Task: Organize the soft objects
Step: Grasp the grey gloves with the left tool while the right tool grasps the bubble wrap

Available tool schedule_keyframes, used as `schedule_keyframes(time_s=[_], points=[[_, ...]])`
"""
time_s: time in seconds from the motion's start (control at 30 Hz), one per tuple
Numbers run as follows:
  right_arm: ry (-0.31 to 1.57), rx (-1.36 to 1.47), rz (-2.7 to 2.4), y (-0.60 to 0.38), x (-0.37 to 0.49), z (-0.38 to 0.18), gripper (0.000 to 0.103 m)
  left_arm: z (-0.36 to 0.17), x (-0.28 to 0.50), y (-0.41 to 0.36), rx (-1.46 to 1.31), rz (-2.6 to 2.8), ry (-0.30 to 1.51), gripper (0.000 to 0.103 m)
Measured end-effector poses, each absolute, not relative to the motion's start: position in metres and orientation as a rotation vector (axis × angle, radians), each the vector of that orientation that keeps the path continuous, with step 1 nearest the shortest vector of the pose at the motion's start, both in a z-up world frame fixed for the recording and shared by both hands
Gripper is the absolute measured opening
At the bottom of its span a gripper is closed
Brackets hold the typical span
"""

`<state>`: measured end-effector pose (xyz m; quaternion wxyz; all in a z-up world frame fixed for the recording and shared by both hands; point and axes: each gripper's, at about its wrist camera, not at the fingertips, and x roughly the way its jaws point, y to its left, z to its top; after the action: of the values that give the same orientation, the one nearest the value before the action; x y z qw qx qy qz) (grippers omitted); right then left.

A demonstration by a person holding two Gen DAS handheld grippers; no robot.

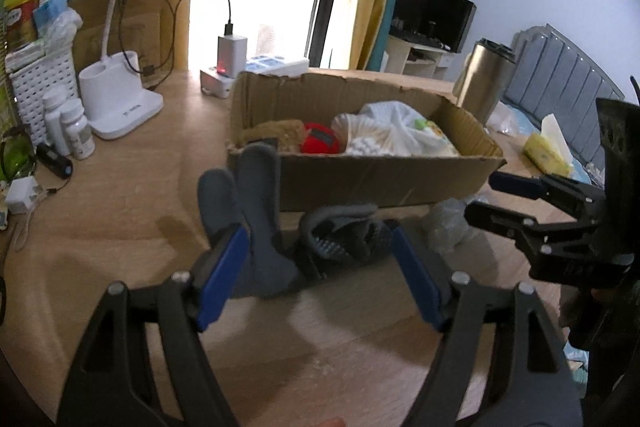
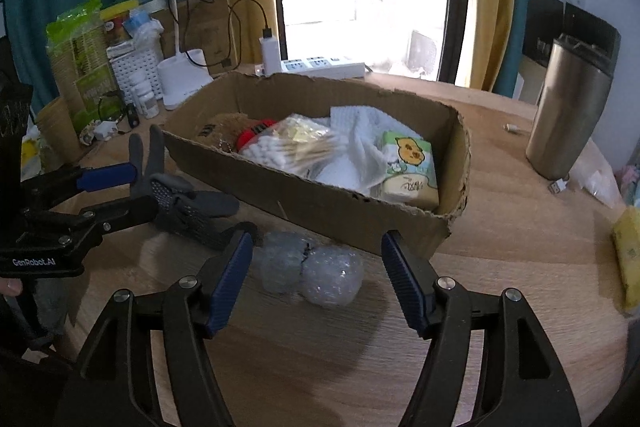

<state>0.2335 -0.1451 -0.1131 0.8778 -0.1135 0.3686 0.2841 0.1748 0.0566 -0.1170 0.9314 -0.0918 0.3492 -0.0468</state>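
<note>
A pair of grey work gloves (image 1: 264, 227) lies on the wooden table in front of a torn cardboard box (image 1: 380, 183). My left gripper (image 1: 320, 263) is open with its fingers on either side of the gloves. It also shows in the right wrist view (image 2: 120, 187), where the gloves (image 2: 188, 203) lie between its fingers. My right gripper (image 2: 316, 275) is open and empty, just above a clear bubble-wrap bundle (image 2: 312, 273). The box (image 2: 320, 203) holds a brown plush toy (image 2: 228, 129), a red item (image 2: 252, 135), cotton swabs (image 2: 296, 147), a white cloth (image 2: 360, 139) and a tissue pack (image 2: 408, 167).
A white desk lamp (image 2: 180, 83), pill bottles (image 1: 72, 127), a white basket (image 1: 36, 87), a power strip with charger (image 2: 320, 65) and cables crowd the back left. A steel tumbler (image 2: 568, 111) stands at the right. A yellow pack (image 2: 628, 259) lies at the table's right edge.
</note>
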Motion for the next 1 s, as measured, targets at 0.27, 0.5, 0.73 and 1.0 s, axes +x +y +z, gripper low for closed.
schedule_keyframes(time_s=[0.27, 0.5, 0.73, 1.0], points=[[0.798, -0.216, 0.609, -0.148, 0.244, -0.123, 0.071, -0.123, 0.194, 0.052, -0.19, -0.084, 0.748, 0.079], [0.819, -0.202, 0.634, -0.146, 0.251, -0.13, 0.072, -0.135, 0.206, 0.05, -0.2, -0.08, 0.791, 0.079], [0.852, -0.187, 0.662, -0.14, 0.254, -0.137, 0.073, -0.145, 0.213, 0.051, -0.214, -0.08, 0.838, 0.079], [0.883, -0.175, 0.688, -0.137, 0.256, -0.14, 0.073, -0.149, 0.219, 0.048, -0.206, -0.079, 0.863, 0.078]])
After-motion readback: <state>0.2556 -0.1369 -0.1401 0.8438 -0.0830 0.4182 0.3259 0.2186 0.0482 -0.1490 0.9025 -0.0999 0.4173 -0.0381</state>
